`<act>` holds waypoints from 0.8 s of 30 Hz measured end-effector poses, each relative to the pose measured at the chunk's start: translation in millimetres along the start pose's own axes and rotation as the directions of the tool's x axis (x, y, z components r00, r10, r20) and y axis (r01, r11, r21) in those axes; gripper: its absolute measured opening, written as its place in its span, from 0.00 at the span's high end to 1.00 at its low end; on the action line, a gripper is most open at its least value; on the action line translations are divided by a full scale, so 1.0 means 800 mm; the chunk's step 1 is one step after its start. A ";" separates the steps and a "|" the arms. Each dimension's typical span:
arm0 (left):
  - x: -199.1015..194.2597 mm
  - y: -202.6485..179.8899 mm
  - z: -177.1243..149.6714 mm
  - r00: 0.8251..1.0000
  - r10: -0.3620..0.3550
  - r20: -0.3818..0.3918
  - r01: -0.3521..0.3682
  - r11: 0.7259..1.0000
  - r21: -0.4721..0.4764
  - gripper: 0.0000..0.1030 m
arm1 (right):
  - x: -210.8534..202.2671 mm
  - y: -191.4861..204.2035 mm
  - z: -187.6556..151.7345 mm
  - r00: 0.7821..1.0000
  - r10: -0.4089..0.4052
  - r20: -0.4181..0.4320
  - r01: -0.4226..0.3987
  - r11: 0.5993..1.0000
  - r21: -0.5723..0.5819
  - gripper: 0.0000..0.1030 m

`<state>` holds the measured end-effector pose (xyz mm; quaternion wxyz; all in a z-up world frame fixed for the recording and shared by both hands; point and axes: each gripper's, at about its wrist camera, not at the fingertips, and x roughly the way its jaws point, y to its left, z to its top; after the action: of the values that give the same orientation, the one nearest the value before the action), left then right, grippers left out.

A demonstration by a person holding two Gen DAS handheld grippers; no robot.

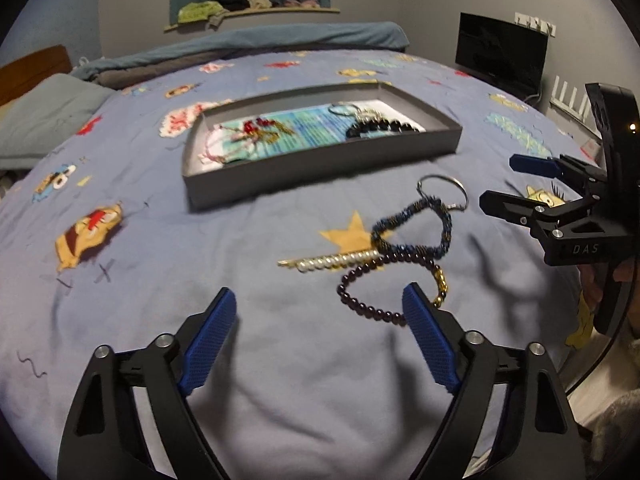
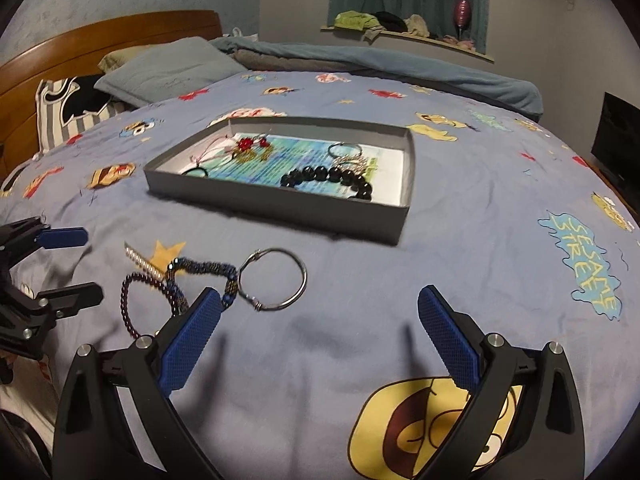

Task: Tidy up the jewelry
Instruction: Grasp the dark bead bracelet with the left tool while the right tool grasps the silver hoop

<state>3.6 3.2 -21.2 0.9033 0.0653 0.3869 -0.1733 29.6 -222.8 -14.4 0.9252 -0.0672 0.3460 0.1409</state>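
Note:
A grey shallow box (image 1: 320, 168) (image 2: 280, 204) sits on the bed and holds a black bead bracelet (image 2: 332, 180), a red and gold piece (image 2: 250, 148) and a small ring with charms (image 2: 346, 152). In front of it lie a pearl hair clip (image 1: 336, 261), a dark purple bead bracelet (image 1: 384, 280) (image 2: 138, 300) and a blue beaded strap on a metal ring (image 1: 440, 196) (image 2: 276, 280). My left gripper (image 1: 320, 304) is open and empty, just short of the purple bracelet. My right gripper (image 2: 320, 308) is open and empty, near the metal ring; it also shows in the left wrist view (image 1: 496, 182).
The blue cartoon bedspread (image 2: 480, 240) covers the bed. Pillows (image 2: 168, 68) and a wooden headboard (image 2: 100, 40) lie at the far left. A folded blue blanket (image 1: 260, 44) runs along the far edge. A black monitor (image 1: 500, 54) stands at the right.

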 end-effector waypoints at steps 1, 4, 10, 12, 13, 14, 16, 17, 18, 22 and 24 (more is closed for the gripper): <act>0.003 -0.002 -0.001 1.000 0.000 -0.005 0.000 1.000 0.000 0.23 | 0.001 0.001 -0.002 1.000 0.000 0.001 0.000 1.000 -0.007 0.06; 0.009 -0.011 -0.002 1.000 -0.005 -0.017 0.005 1.000 0.027 0.41 | 0.003 0.003 -0.005 1.000 0.008 -0.006 -0.008 1.000 -0.018 0.06; 0.020 -0.013 -0.002 0.998 -0.051 -0.040 0.052 0.998 0.024 0.65 | 0.006 0.010 -0.009 0.999 0.030 -0.023 -0.031 0.998 -0.047 0.18; 0.025 -0.013 -0.002 0.997 -0.051 -0.053 0.052 0.999 0.016 0.66 | 0.008 0.012 -0.011 0.999 0.037 -0.031 -0.039 0.998 -0.054 0.24; 0.027 -0.012 -0.001 0.997 -0.057 -0.055 0.058 0.998 0.007 0.67 | 0.009 0.013 -0.012 0.998 0.045 -0.039 -0.047 0.997 -0.057 0.27; 0.029 -0.010 0.000 0.996 -0.064 -0.056 0.064 0.998 -0.002 0.67 | 0.010 0.013 -0.012 0.998 0.049 -0.043 -0.051 0.997 -0.058 0.31; 0.033 -0.011 0.002 0.997 -0.056 -0.058 0.056 0.998 0.001 0.72 | 0.013 0.015 -0.012 0.998 0.047 -0.045 -0.050 0.997 -0.065 0.35; 0.035 -0.012 0.002 0.997 -0.043 -0.058 0.044 0.999 0.011 0.76 | 0.014 0.016 -0.011 0.998 0.046 -0.044 -0.049 0.996 -0.070 0.36; 0.036 -0.014 0.003 0.998 -0.033 -0.058 0.034 0.999 0.020 0.77 | 0.014 0.017 -0.011 0.998 0.047 -0.042 -0.050 0.996 -0.072 0.36; 0.036 -0.022 0.003 0.999 -0.001 -0.050 0.005 0.998 0.070 0.87 | 0.021 0.023 -0.010 0.998 0.044 -0.038 -0.047 0.994 -0.097 0.38; 0.037 -0.024 0.002 0.998 0.013 -0.054 -0.008 0.996 0.089 0.89 | 0.025 0.027 -0.008 0.999 0.040 -0.035 -0.043 0.993 -0.105 0.39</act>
<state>16.7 -22.5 -41.3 0.8897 0.1121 0.4028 -0.1836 33.4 -199.6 -33.0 0.9114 -0.1113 0.3543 0.1772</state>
